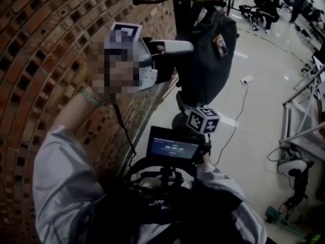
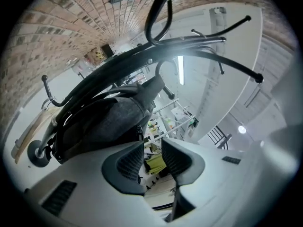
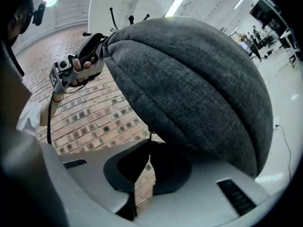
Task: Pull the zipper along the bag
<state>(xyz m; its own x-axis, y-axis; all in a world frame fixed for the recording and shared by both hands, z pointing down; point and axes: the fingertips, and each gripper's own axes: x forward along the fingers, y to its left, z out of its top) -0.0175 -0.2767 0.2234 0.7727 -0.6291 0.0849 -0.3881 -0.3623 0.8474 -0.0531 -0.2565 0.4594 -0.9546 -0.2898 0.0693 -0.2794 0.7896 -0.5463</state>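
Grey fabric bag (image 3: 199, 89) hangs off a black coat stand (image 2: 158, 51), with no table under it; its bottom bulge faces the right gripper view. Zipper pull (image 3: 150, 137) dangles at the bag's lower edge, pinched between the closed tips of the right gripper (image 3: 147, 149). A seam curves up over the bulge from there, likely the track to follow. Left gripper (image 2: 152, 148): jaws narrowly apart, nothing between them, the bag's top just beside its left pad. Probably placed to brace the hanging bag against the tug. Brick wall (image 1: 45, 34) is close on the person's left, little room there. Open floor (image 1: 264, 90) lies to the right; the bag could swing that way.
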